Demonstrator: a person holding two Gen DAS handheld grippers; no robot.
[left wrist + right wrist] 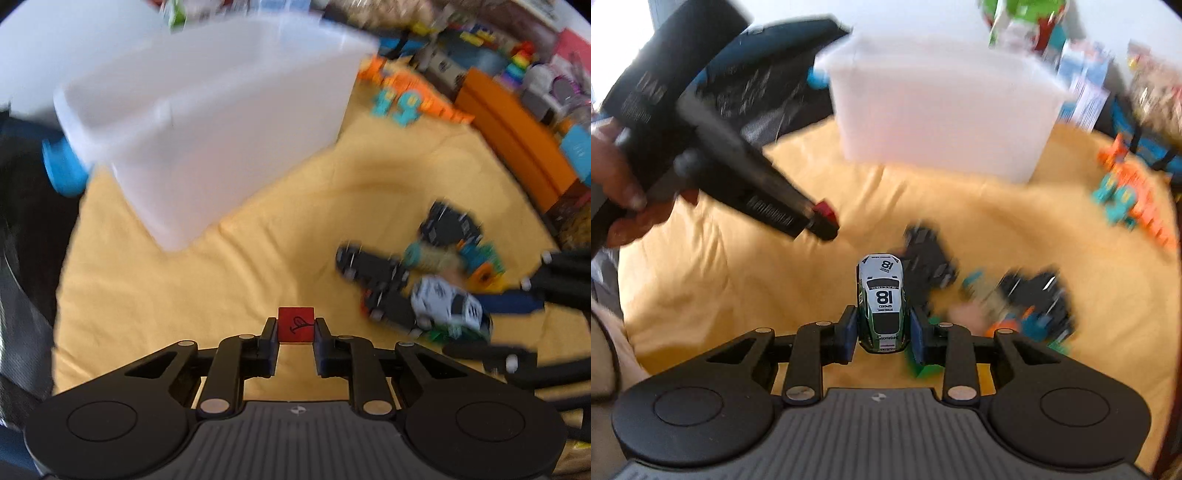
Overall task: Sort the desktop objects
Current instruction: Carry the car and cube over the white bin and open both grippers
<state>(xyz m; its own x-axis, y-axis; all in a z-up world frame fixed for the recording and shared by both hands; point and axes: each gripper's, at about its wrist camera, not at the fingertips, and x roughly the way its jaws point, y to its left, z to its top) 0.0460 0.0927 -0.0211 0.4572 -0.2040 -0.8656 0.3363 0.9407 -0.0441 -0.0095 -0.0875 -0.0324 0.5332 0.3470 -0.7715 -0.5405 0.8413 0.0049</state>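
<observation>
Left tool (295, 334) has its two pads clamped on a small red block (296, 325) with a black scribble on its face, carried above the yellow cloth (184, 295) covering the desk. In the right wrist view this tool (824, 221) shows to the left of the white bin (942, 107), a hand (620, 192) around its handle, the red block at its tip.

The white bin stands on the cloth beyond both tools, with nothing visible inside it from here.

Right tool (883, 328) pinches a white and green toy car (882, 306) numbered 18 by its sides, nose toward the camera. No earlier view is given to compare.

Right of the bin and nearer, a blurred pile of toys (1015, 295), black, teal and orange, lies on the cloth. Orange and teal pieces (1126, 195) lie further right of the bin, near the cloth's edge.
</observation>
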